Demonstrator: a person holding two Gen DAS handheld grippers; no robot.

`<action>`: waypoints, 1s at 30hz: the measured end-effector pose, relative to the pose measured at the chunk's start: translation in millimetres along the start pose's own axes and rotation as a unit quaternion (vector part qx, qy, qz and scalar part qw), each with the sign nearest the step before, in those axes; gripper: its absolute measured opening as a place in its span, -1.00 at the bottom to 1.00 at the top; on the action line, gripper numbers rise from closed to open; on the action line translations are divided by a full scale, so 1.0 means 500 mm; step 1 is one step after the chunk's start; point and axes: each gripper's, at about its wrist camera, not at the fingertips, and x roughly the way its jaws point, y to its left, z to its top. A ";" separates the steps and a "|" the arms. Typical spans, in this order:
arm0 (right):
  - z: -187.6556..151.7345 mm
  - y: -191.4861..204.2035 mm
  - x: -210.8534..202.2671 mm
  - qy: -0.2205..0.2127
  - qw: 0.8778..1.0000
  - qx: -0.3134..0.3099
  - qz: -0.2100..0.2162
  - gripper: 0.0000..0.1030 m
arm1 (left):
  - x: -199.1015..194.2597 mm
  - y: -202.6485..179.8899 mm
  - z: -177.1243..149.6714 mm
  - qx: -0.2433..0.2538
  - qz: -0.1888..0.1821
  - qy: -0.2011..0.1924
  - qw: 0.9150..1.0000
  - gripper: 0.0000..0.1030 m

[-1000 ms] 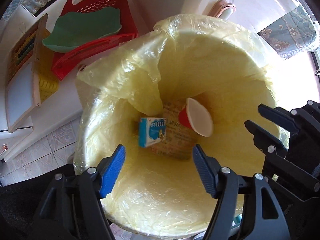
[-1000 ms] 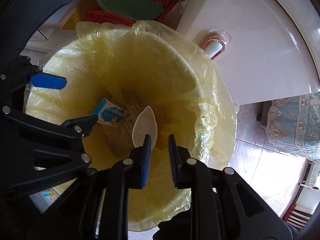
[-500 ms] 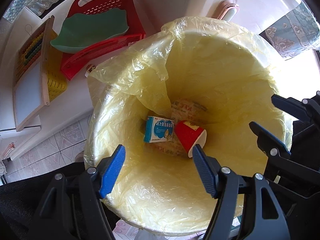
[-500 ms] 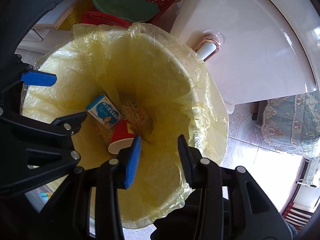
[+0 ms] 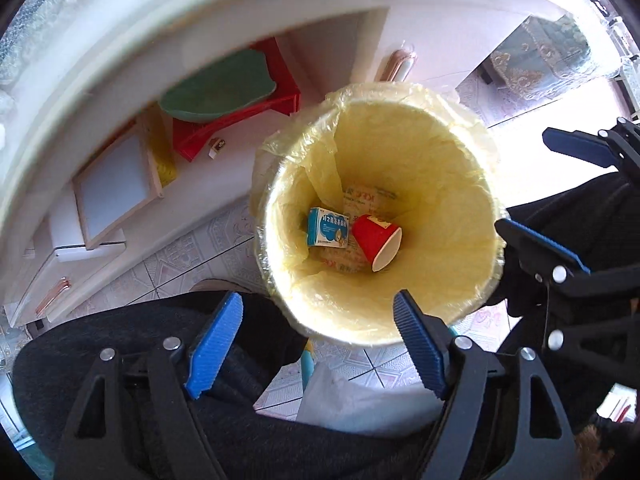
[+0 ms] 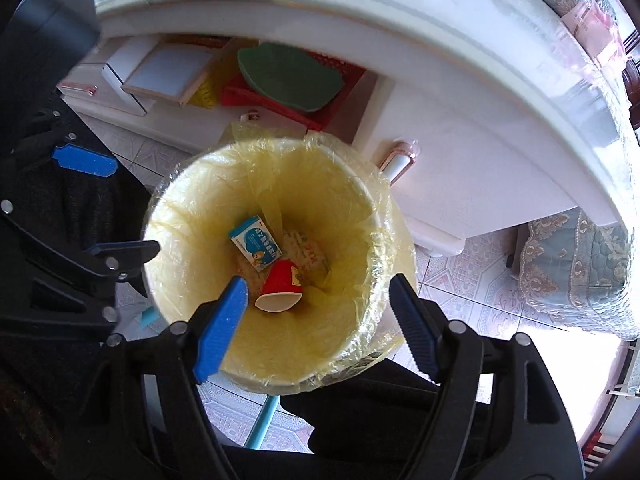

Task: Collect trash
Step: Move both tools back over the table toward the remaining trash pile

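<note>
Below both pairs of tongs stands the waste bin (image 5: 472, 184), lined with a yellow plastic bag (image 6: 360, 216) whose edge is folded over the rim so that it stays put when things drop in. You hold the left gripper (image 5: 316, 344) well above the near edge of the bin, its blue pads spread wide with nothing between them. The right gripper (image 6: 316, 324) hangs over the bin too, jaws just as wide apart and likewise empty; from the left wrist view you can see it off to the right of your left tongs, beyond the bin's rim.

Far beneath the tips, at the bottom of the bag, lie the pieces of trash. A red paper cup (image 5: 376, 242) rests on its side with its white mouth turned toward your left tongs, and a small blue and white carton (image 6: 256, 244) lies just beside it, the two close enough that they may touch. Both sit on a printed paper sheet (image 5: 372, 200) that covers the floor of the bin.

Beyond the bin, away from your tongs, a white cabinet (image 6: 460, 168) carries a copper-coloured handle (image 6: 398, 158), and on its open shelf sit a red basket (image 5: 240, 120) holding a green dish (image 5: 218, 88), with a wooden-framed board (image 6: 168, 72) beside them.

Judging by the empty pads and the items lying settled in the liner, this drop looks done; your tongs are free for whatever trash remains.
</note>
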 end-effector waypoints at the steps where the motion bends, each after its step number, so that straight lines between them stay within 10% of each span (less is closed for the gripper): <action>1: 0.008 -0.012 -0.028 -0.010 1.000 -0.001 -0.003 0.53 | -0.044 0.012 0.001 0.003 0.004 -0.014 1.000 0.50; 7: 0.083 -0.102 -0.197 -0.071 0.997 -0.007 -0.024 0.56 | -0.342 0.108 0.056 -0.001 0.022 -0.112 0.993 0.78; 13: 0.196 -0.173 -0.347 -0.103 0.994 -0.031 -0.022 0.68 | -0.539 0.183 0.162 -0.012 0.039 -0.123 0.992 0.82; 30: 0.481 -0.314 -0.440 -0.119 0.991 -0.011 0.053 0.68 | -0.632 0.292 0.416 -0.024 0.030 -0.060 0.997 0.82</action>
